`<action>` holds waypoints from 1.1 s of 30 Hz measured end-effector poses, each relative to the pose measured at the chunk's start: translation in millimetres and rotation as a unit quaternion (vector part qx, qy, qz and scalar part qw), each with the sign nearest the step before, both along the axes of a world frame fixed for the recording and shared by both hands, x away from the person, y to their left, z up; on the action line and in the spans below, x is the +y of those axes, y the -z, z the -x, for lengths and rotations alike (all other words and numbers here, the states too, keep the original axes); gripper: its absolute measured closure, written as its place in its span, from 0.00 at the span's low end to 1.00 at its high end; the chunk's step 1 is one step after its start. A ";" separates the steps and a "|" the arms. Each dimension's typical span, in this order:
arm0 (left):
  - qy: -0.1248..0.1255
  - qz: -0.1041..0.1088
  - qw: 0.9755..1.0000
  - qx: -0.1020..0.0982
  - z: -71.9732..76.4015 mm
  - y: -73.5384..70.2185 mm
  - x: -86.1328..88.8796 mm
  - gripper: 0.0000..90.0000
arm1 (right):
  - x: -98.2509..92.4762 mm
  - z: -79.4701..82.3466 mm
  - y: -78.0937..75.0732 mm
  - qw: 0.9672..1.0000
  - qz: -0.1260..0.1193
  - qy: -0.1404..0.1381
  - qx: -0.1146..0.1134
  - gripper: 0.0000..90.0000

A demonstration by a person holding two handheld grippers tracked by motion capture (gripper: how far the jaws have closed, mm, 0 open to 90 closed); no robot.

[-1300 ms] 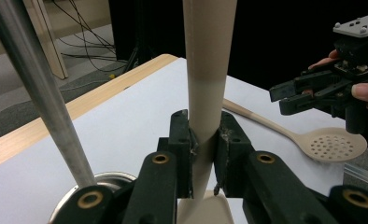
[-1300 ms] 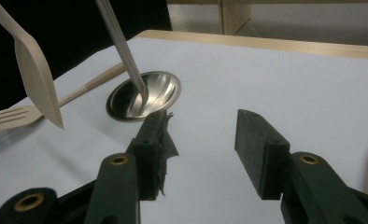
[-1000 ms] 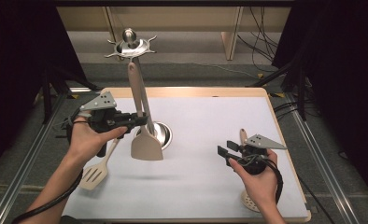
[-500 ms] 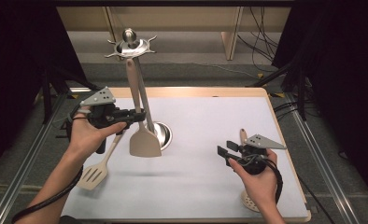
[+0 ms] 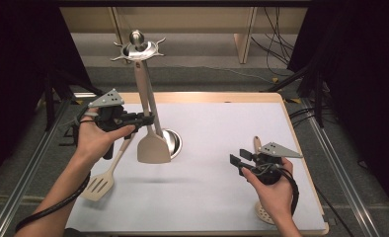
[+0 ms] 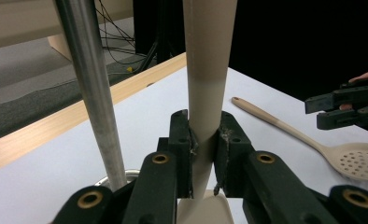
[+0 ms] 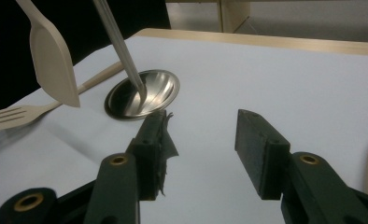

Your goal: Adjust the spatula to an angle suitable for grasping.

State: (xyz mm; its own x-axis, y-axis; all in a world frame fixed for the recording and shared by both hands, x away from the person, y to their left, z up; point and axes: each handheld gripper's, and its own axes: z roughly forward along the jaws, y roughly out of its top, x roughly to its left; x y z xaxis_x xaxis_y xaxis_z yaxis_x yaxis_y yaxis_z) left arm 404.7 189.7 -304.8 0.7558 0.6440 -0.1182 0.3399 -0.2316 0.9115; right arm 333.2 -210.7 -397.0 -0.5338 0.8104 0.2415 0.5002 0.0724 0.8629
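Note:
My left gripper (image 5: 145, 118) is shut on the handle of a beige spatula (image 5: 153, 147), which hangs upright beside the steel pole of a utensil stand (image 5: 148, 101). The spatula's blade floats just above the stand's round base (image 5: 173, 140), and its handle top reaches up near the hook ring (image 5: 138, 49). In the left gripper view the pads (image 6: 182, 140) squeeze the spatula handle (image 6: 205, 93), with the pole (image 6: 91, 84) to the left. My right gripper (image 5: 239, 163) rests low over the white mat, open, with nothing between its jaws (image 7: 203, 149).
A slotted turner (image 5: 101, 182) lies on the mat at the front left. A slotted spoon (image 5: 255, 144) lies under my right hand, with its bowl (image 5: 264, 215) near the front edge. The white mat (image 5: 217, 123) covers a wooden-rimmed table. Dark curtains stand on both sides.
My left gripper has edged slightly upward with the spatula in it. The right gripper has kept still.

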 end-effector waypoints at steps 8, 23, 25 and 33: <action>-0.009 -0.001 1.000 0.001 -3.8 2.9 -1.5 0.87 | 0.1 0.5 0.0 1.000 0.001 0.001 0.003 0.61; -0.021 0.010 1.000 -0.008 -6.1 8.9 -2.2 0.86 | -2.7 -2.1 3.2 1.000 0.011 -0.003 -0.012 0.60; -0.021 0.014 1.000 -0.010 -5.7 10.6 -1.3 0.85 | -2.6 -0.7 2.3 1.000 0.012 -0.002 -0.002 0.60; -0.025 0.024 0.999 -0.036 1.4 20.4 4.3 0.66 | -0.7 -0.6 3.8 1.000 -0.001 0.002 0.007 0.60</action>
